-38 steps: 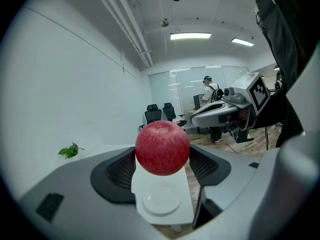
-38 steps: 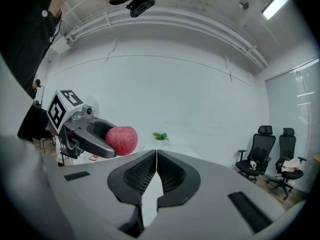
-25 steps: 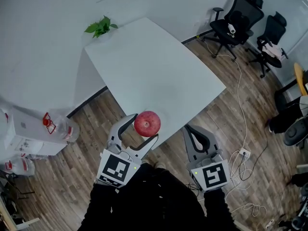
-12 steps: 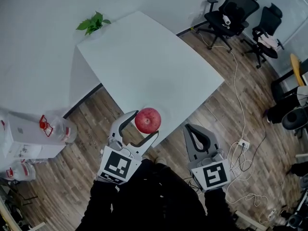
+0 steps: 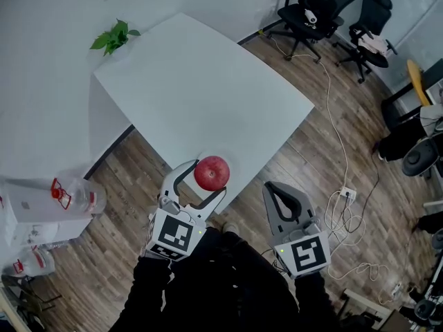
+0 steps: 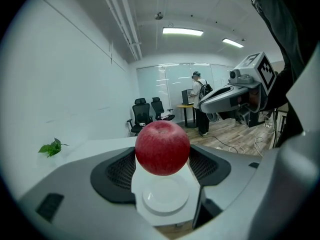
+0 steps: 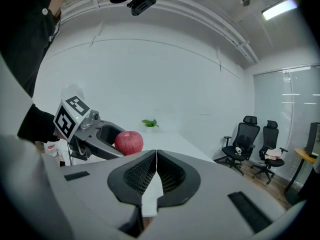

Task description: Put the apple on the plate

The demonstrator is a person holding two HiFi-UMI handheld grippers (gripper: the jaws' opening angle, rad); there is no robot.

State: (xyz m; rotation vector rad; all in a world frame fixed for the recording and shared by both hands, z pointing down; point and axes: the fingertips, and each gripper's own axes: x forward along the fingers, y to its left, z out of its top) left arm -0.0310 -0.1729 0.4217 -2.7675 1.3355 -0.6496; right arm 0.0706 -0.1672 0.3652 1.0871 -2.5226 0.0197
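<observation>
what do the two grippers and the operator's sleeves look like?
Both the left gripper and right gripper have light grey bodies, curved jaws with black ribbed pads, and a cube of black-and-white square markers. The sleeves are black.

We've got the apple [image 5: 212,173], round and deep red with its stem dimple on top, pinched between the jaws of the left claw [image 5: 209,178] and held up off the tabletop [image 5: 208,95]. Just below it in the left gripper view lies the plate [image 6: 165,200]: white, round, flat on the white tabletop near its edge.
</observation>
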